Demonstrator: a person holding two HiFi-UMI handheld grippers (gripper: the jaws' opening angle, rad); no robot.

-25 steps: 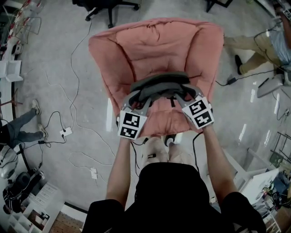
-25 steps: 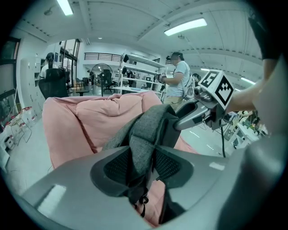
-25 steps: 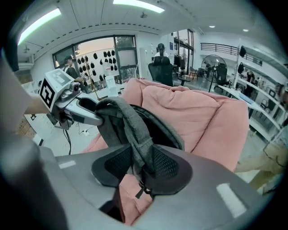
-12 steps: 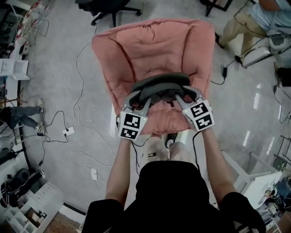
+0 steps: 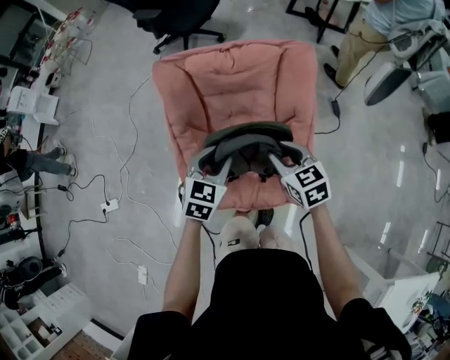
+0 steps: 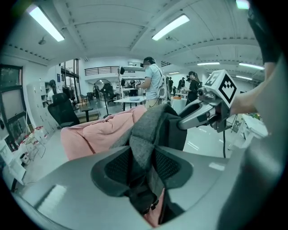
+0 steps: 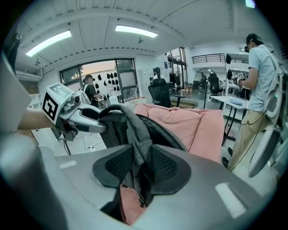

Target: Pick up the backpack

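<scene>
The grey backpack (image 5: pixel 246 139) hangs above the seat of a pink cushioned armchair (image 5: pixel 232 77), held by its two shoulder straps. My left gripper (image 5: pixel 212 159) is shut on the left strap (image 6: pixel 142 143), whose grey fabric is pinched between the dark pads (image 6: pixel 118 165). My right gripper (image 5: pixel 283 153) is shut on the other strap (image 7: pixel 138 140), and its jaws have just been closing slightly tighter on it. Each gripper view shows the opposite gripper: the right gripper (image 6: pixel 194 117) and the left gripper (image 7: pixel 92 126) at the bag's sides. The bag's lower body is hidden behind the jaws.
A black office chair (image 5: pixel 184 20) stands beyond the armchair. Cables (image 5: pixel 105 158) and a power strip (image 5: pixel 109 205) lie on the grey floor at left. A person (image 5: pixel 376 24) sits at upper right. Shelves (image 5: pixel 28 327) line the left edge. My feet (image 5: pixel 242 235) stand before the armchair.
Both grippers have risen together with the backpack, lifting it higher off the pink seat. The head view has shifted, so the armchair sits a little further right and up.
</scene>
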